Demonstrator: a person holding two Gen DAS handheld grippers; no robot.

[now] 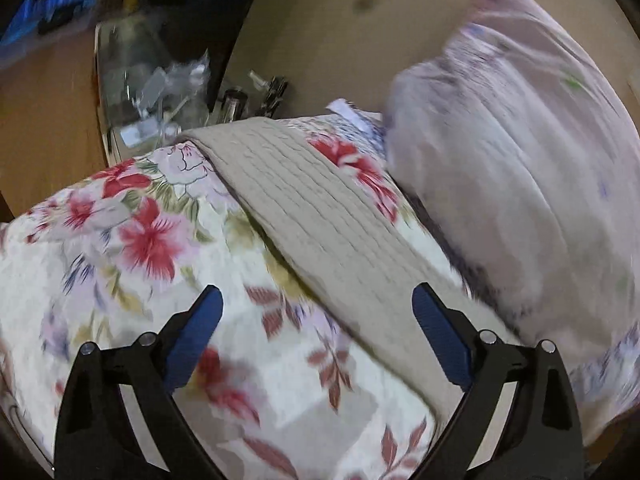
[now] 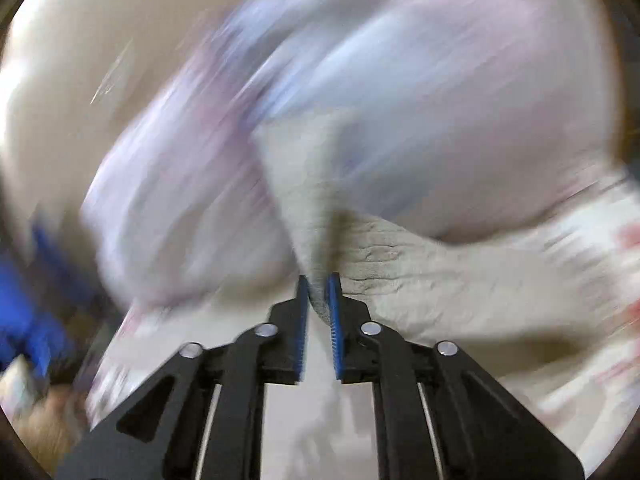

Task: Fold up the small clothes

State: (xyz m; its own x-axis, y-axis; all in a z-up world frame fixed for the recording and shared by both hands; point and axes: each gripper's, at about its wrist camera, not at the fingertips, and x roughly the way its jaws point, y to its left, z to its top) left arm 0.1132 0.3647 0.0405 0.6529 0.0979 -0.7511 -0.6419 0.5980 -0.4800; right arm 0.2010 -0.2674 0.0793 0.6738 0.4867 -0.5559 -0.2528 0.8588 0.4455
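A beige ribbed knit garment [image 1: 316, 216] lies as a long strip across the floral bedspread [image 1: 132, 240], running from the far edge toward the lower right. My left gripper [image 1: 318, 304] is open and empty above the bedspread, its right finger over the garment's edge. In the blurred right wrist view, my right gripper [image 2: 319, 284] is shut on a pinched fold of the same beige garment [image 2: 400, 272], which is lifted and bunched just ahead of the blue pads [image 2: 334, 312].
A pale pink pillow [image 1: 520, 184] lies on the right of the bed and fills the right wrist view [image 2: 400, 100]. A glass-topped side table [image 1: 148, 88] with clutter stands beyond the bed's far left edge, beside a beige wall [image 1: 340, 32].
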